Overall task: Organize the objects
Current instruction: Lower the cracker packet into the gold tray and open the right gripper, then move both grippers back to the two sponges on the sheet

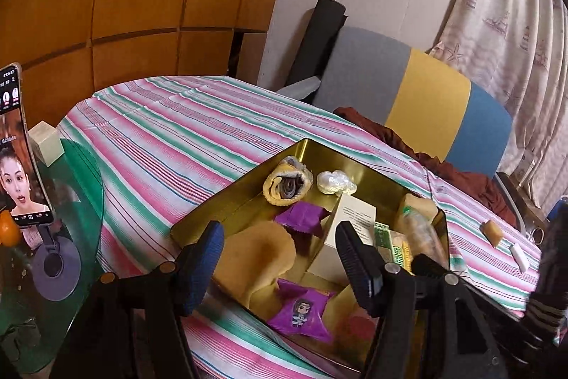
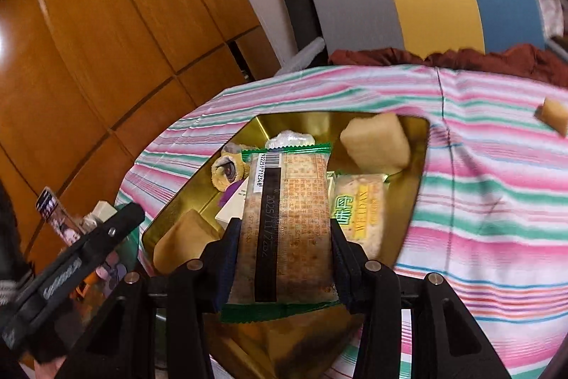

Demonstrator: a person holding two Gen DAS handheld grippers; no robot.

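Note:
A gold metal tin (image 1: 198, 219) sits on the striped tablecloth and holds several things: a rolled yellow cloth (image 1: 285, 183), a white wad (image 1: 333, 182), purple snack packets (image 1: 301, 311), a white box (image 1: 349, 226) and green cracker packets (image 1: 394, 244). My left gripper (image 1: 280, 258) is open and empty just above the tin's near corner. My right gripper (image 2: 284, 247) is shut on a green-edged cracker packet (image 2: 287, 212) and holds it over the tin (image 2: 415, 187). A yellow sponge block (image 2: 376, 141) lies at the tin's far side.
A phone on a stand (image 1: 17, 144) and a small cream box (image 1: 46, 141) stand at the left on a green glass top. A tan block (image 1: 491, 231) and a white piece (image 1: 518, 256) lie on the cloth right of the tin. A chair with a brown garment (image 1: 426, 84) stands behind.

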